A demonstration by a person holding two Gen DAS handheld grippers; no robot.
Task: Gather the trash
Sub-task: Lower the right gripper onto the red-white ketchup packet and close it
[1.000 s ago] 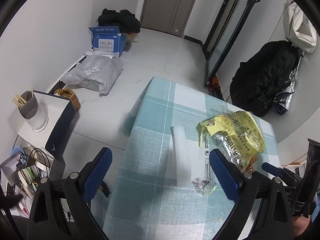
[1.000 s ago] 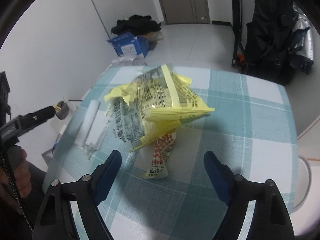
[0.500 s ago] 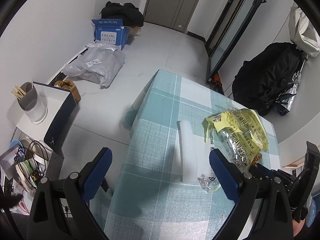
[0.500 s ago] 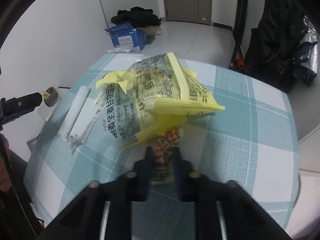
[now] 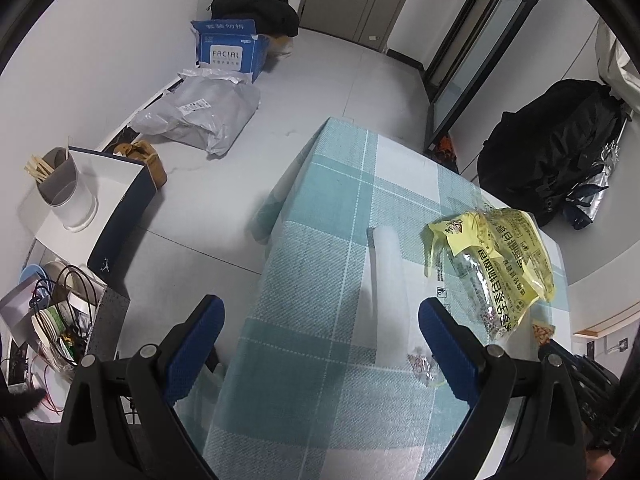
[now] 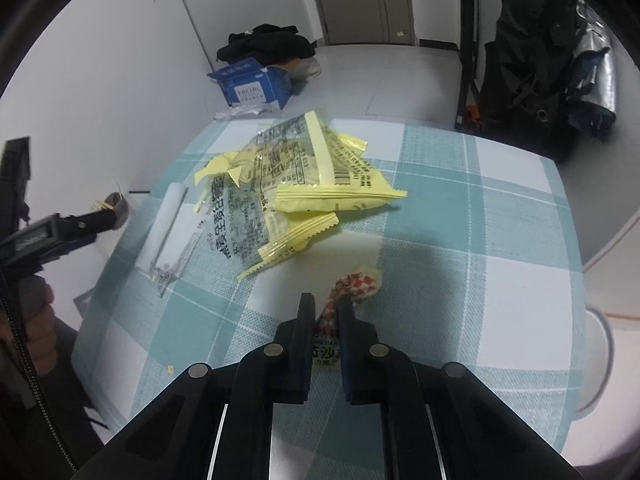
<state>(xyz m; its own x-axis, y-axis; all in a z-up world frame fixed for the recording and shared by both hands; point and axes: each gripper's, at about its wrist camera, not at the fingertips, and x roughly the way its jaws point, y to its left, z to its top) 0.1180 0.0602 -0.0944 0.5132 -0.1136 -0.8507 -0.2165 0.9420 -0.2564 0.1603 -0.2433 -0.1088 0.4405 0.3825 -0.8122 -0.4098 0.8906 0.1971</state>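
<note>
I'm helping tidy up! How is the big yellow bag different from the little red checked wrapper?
The big yellow bag is much larger than the little red checked wrapper. The bag is yellow with clear parts; the wrapper has red and white checks. The bag lies free on the tablecloth; the wrapper is pinched between the right tongs, whose jaws are closing. Both are empty, crumpled packets.

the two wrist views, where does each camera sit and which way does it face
Left wrist: on the left hand-held gripper, open, looking down at the table's left edge and floor.
Right wrist: on the right hand-held gripper, closing on a red-checked wrapper; the person's hand shows left.
Shared: yellow snack bag, checked tablecloth.
</note>
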